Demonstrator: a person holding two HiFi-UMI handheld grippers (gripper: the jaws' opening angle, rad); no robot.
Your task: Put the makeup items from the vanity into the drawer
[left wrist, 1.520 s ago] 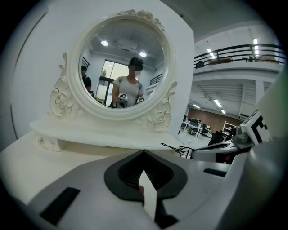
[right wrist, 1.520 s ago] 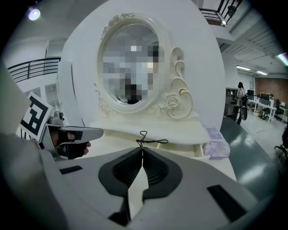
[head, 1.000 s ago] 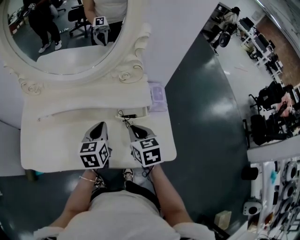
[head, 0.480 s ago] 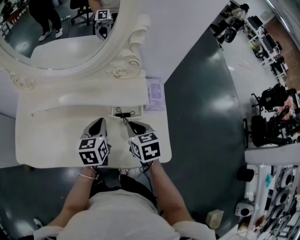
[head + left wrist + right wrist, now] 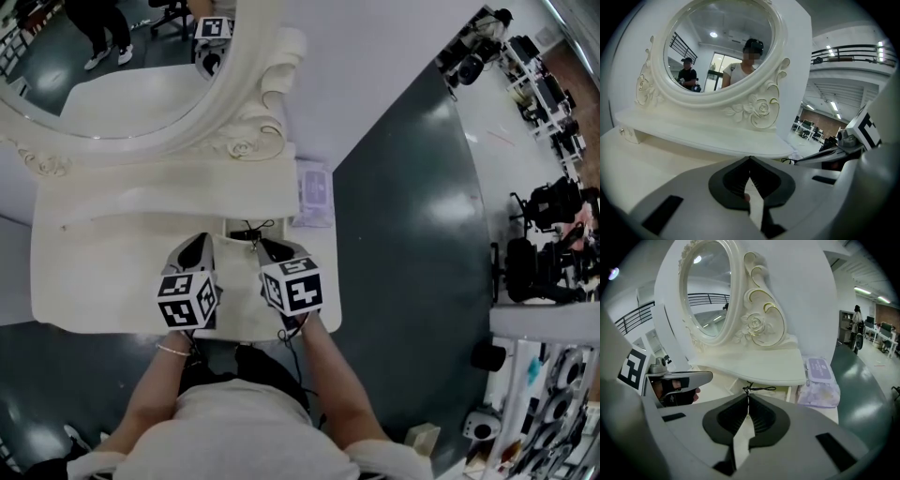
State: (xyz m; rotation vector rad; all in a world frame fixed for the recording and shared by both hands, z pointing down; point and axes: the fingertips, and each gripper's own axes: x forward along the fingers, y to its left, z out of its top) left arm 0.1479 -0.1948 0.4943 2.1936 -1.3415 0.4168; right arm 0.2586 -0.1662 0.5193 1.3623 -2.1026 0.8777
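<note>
Your left tongs (image 5: 750,161) are pressed together with nothing in them, hovering over the white table (image 5: 84,281), just beside your right tongs. Your right tongs (image 5: 748,398) are pressed together too, pinching the black cord (image 5: 761,389) at the front of the drawer (image 5: 789,393). The drawer sits under the shelf (image 5: 759,367) below the oval mirror (image 5: 122,66) and is out a little. The only makeup-type item in view is a purple-and-white packet (image 5: 818,380) on the table's right end, just beside the drawer and against the shelf edge.
</note>
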